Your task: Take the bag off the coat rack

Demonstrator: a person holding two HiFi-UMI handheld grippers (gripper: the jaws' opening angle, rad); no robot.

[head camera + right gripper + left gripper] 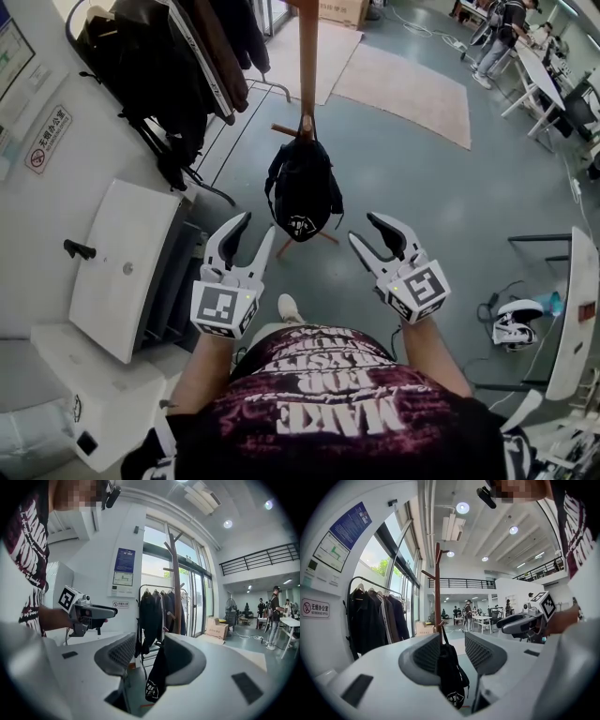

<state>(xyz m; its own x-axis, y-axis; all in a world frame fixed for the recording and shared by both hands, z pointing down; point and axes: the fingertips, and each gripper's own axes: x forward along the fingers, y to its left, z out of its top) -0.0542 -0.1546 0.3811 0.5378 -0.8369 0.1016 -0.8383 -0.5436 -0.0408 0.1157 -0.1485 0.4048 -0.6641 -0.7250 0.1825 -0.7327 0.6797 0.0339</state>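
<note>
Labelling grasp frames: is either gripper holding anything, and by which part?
Nothing is held. The left gripper and right gripper are both open; the bag hangs untouched on the coat rack.

Both hand-held grippers (259, 223) (364, 227), jaws apart

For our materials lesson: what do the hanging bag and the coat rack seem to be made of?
Bag: probably woven fabric, matte black; it sags softly and its straps hang limp.
Coat rack: looks like wood, reddish-brown with a slight sheen; round pole with angled pegs, though no grain can be made out.
</note>
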